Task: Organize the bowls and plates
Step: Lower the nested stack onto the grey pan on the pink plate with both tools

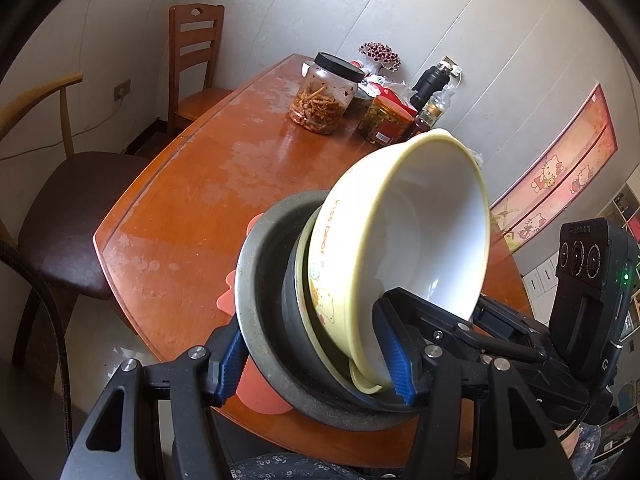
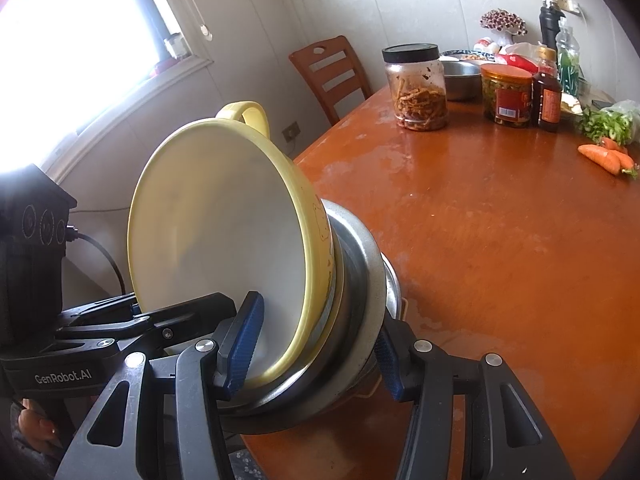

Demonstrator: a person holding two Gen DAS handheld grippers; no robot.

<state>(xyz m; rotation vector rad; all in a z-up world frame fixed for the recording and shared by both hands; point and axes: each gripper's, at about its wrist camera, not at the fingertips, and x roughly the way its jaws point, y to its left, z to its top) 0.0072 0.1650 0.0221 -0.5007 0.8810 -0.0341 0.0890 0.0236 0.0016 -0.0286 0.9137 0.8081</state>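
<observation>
Left tool (image 1: 316, 356) clamped across nested stack's near edge: one pad outside grey metal bowl (image 1: 256, 292), other inside yellow bowl (image 1: 400, 232). Right tool (image 2: 316, 356) clamped likewise across same stack from opposite side. Stack tilted steeply on edge, held over near end of wooden surface (image 1: 192, 184). Jars, bottles, carrots well apart at far end. Step in hand, judged: carrying stacked bowls together. Next calls for levelling stack, lowering onto surface, then releasing both.

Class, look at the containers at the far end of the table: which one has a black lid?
The clear jar of brownish strips, standing nearest the camera of the group. The pickle jar beside it has an orange-red lid, and the steel bowl behind has none.
</observation>
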